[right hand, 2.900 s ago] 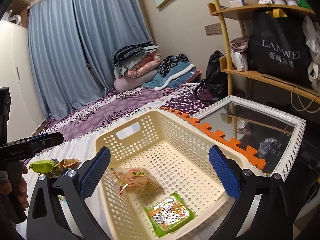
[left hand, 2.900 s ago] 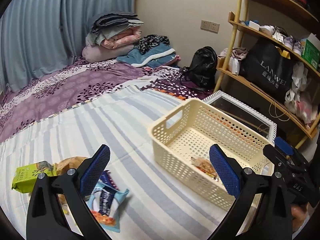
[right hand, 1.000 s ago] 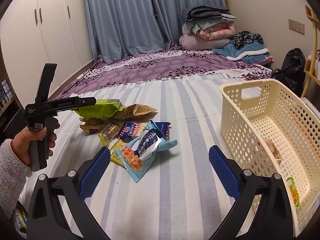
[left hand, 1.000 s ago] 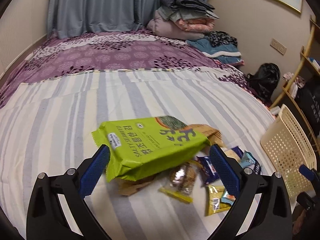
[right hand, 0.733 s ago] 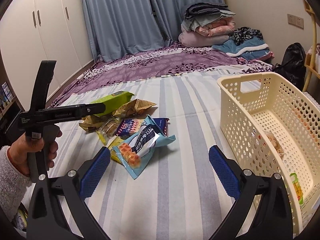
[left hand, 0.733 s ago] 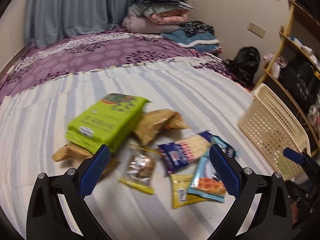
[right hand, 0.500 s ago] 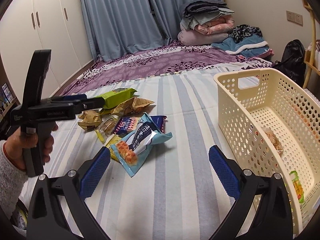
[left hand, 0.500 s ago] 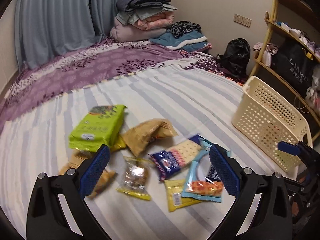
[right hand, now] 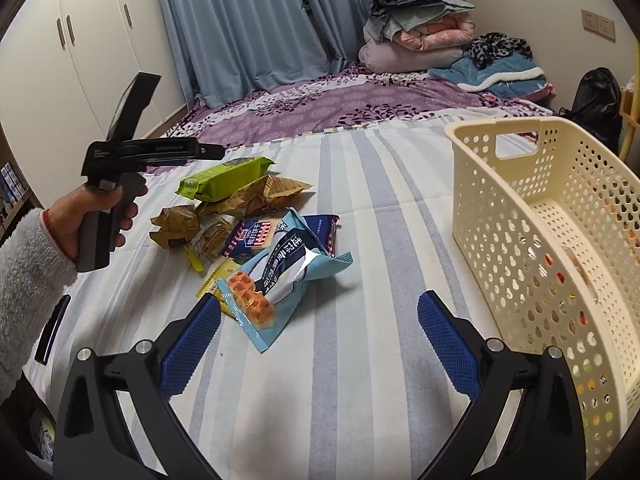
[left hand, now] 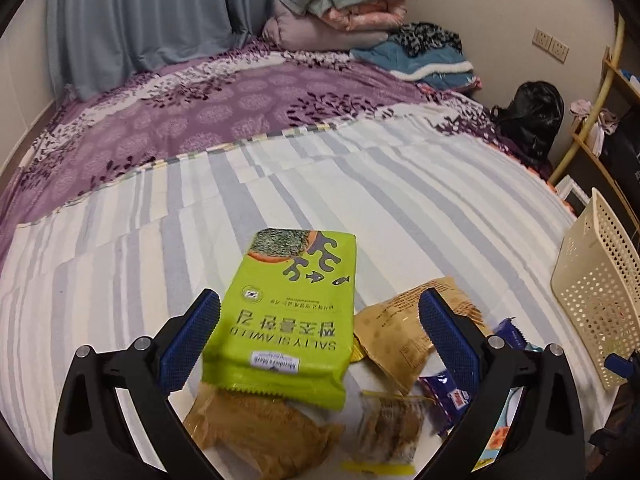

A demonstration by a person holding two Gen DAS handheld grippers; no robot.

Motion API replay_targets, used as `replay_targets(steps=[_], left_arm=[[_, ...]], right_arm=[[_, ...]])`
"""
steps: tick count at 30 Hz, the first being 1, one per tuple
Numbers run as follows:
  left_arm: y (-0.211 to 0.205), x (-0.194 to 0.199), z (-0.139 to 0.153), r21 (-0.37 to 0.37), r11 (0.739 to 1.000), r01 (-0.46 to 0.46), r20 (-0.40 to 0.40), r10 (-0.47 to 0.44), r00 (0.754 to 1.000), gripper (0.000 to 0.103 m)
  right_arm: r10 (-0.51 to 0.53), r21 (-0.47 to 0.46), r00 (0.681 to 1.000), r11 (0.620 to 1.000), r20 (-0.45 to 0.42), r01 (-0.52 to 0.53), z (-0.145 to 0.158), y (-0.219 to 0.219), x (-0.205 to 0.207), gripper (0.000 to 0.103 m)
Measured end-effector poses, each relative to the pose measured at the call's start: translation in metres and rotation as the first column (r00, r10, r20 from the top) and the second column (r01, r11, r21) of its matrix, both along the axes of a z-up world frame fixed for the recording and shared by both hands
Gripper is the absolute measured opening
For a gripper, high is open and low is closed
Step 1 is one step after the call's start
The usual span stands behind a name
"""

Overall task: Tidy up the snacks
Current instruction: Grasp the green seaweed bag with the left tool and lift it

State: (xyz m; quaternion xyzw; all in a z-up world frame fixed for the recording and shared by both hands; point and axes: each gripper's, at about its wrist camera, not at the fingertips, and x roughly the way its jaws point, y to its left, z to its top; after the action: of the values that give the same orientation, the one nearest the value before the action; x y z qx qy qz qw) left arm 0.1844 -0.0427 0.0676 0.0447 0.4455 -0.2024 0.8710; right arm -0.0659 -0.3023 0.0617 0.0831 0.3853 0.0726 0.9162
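A pile of snack packets lies on the striped bedsheet. On top is a green seaweed pack (left hand: 294, 320) (right hand: 224, 178), resting on brown bags (left hand: 404, 328) (right hand: 260, 196). My left gripper (left hand: 318, 344) hangs open just above the pack, one blue finger on each side. A light-blue waffle bag (right hand: 280, 280) and a dark-blue cracker pack (right hand: 252, 236) lie nearer my right gripper (right hand: 318, 344), which is open and empty over bare sheet. The cream basket (right hand: 508, 216) (left hand: 592, 292) stands to the right with a few packets inside.
A person's hand in a fluffy white sleeve (right hand: 28, 260) holds the left gripper's handle. Folded quilts (right hand: 416, 36) are stacked at the far end of the bed. A black bag (left hand: 528, 116) and a wooden shelf stand beyond the bed's right edge.
The left gripper has come down and in close over the green seaweed pack, which now sits between its open fingers. The right gripper has barely moved.
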Motion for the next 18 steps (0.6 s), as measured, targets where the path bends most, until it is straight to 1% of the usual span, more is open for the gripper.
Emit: replay_targets(steps=[6,10,14,16,18], left_arm=[[-0.011,0.025,-0.025,0.027,0.999,0.038,-0.077,-0.036,0.996,0.101],[-0.015,0.039,-0.036,0.077,0.996,0.044,-0.112,-0.035,0.993,0.101],[-0.007,0.049,-0.041,0.052,0.999,0.001,-0.140,0.007,0.990,0.101],[-0.002,0.051,-0.042,0.045,0.999,-0.019,-0.141,0.025,0.990,0.095],[0.003,0.054,-0.044,0.057,0.998,-0.034,-0.135,0.042,0.990,0.077]], right_arm=[[0.014,0.010,0.999,1.000,-0.031,-0.013,-0.008,0.006,0.015,0.098],[0.021,0.014,0.999,1.000,-0.040,-0.021,-0.012,0.010,0.022,0.098],[0.029,0.020,0.998,0.999,-0.050,-0.028,-0.015,0.013,0.029,0.098],[0.034,0.020,0.998,0.999,-0.055,-0.033,-0.017,0.015,0.032,0.098],[0.037,0.021,0.998,0.999,-0.058,-0.036,-0.017,0.016,0.034,0.098]])
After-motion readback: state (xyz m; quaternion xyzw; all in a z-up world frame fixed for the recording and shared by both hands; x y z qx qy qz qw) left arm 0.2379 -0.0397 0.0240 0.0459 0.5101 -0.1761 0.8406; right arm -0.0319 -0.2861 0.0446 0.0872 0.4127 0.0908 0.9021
